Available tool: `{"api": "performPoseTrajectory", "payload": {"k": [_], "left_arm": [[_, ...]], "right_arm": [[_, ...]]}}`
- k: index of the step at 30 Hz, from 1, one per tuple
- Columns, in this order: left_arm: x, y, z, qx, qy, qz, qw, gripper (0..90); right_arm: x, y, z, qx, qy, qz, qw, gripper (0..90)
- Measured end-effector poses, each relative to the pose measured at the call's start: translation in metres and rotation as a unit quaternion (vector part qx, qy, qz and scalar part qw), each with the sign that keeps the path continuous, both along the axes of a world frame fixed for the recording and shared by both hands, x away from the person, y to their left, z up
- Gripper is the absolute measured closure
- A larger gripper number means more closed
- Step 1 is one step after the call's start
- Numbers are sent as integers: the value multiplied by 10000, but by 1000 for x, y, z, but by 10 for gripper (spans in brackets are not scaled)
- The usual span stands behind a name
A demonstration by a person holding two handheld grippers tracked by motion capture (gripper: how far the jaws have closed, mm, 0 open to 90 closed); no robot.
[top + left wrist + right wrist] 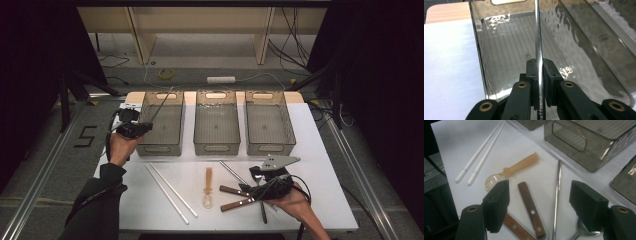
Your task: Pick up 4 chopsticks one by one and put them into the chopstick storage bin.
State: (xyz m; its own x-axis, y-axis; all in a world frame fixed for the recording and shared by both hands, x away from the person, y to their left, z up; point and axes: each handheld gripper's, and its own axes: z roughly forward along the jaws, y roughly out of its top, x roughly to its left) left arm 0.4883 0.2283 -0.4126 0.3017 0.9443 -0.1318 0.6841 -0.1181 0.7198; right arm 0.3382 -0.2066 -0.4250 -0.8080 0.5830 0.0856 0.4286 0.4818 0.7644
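Overhead, white table (310, 150) on grey floor (45, 150); three bins (216, 129) far, left gripper (134, 129) clamping metal chopstick (161, 106), right gripper (260, 185) gaping over wood-handled knives (235, 190).

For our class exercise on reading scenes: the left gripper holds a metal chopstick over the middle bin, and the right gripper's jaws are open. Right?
Not quite. The left gripper holds the metal chopstick over the left bin, as the high view shows. The right gripper is indeed open.
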Motion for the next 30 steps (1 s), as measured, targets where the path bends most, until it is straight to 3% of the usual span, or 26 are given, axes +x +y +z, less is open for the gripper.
{"api": "performPoseTrajectory", "payload": {"k": [8,11,14,15,16,18,21,30], "left_arm": [[6,1,-6,-20,259,231,9994,822],[4,2,-5,34,229,219,9995,660],[-2,2,1,-62,200,88,9997,616],[-4,2,3,-111,231,24,9997,516],[-7,1,4,-126,244,-22,9996,516],[-16,-1,7,-139,156,-143,9997,430],[-29,-5,8,-340,25,-315,9989,362],[-65,-16,8,-579,-330,-883,9939,278]], "right_arm": [[0,-2,1,26,-3,-13,10000,336],[0,-2,1,8,4,-20,10000,336],[1,-3,1,5,11,-25,10000,336],[1,-4,2,-44,43,-37,10000,340],[1,-4,2,-44,43,-37,10000,340],[2,-4,2,-72,95,-53,9999,349],[4,-5,2,-169,177,-64,9997,374],[9,5,-1,-820,471,-189,9953,471]]}}
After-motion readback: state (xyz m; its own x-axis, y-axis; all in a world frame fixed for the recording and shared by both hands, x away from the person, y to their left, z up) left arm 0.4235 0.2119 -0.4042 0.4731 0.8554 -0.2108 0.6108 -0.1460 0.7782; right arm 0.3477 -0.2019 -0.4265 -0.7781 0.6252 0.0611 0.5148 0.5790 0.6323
